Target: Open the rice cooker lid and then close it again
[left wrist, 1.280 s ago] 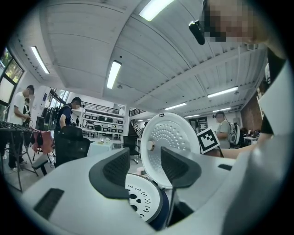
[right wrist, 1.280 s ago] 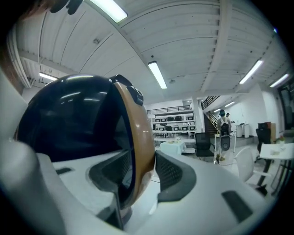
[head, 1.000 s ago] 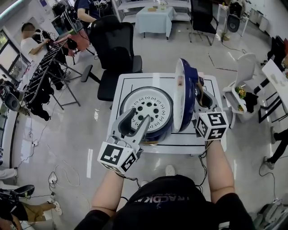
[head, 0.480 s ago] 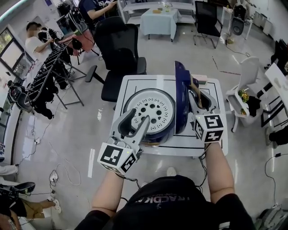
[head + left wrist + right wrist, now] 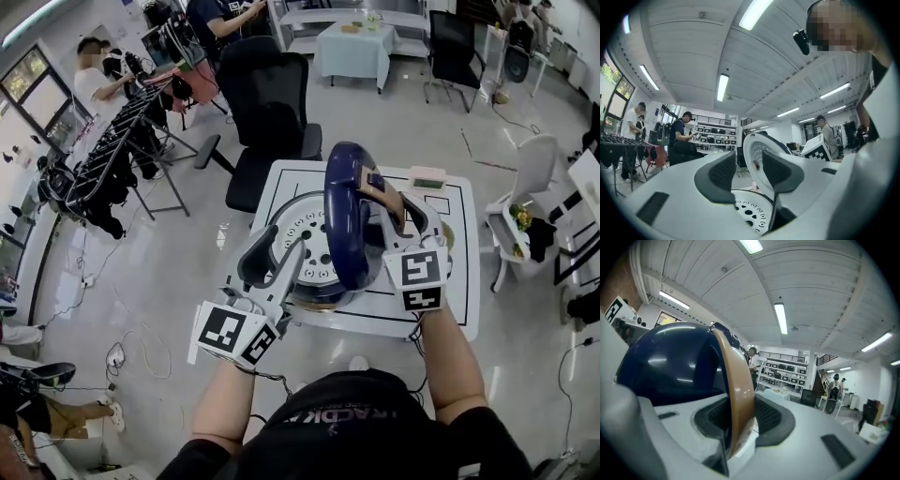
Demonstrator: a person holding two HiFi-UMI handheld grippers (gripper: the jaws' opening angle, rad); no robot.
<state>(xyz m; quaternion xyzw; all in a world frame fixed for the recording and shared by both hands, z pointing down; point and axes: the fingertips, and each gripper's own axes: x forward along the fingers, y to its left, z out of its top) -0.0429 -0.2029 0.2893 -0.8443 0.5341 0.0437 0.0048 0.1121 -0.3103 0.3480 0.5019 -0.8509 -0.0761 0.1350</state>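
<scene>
Now right claw (image 5: pixel 740 414) clamped on tan lid handle (image 5: pixel 736 373); left claw (image 5: pixel 749 172) apart, closing, seemingly empty.

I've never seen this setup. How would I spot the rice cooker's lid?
Find the white table; a round rice cooker sits on it. The lid is the dark blue dome standing on edge over it, the only piece with a tan handle, pinched by the right gripper.

Navy lid (image 5: pixel 343 225), tan handle (image 5: pixel 737 390)
</scene>
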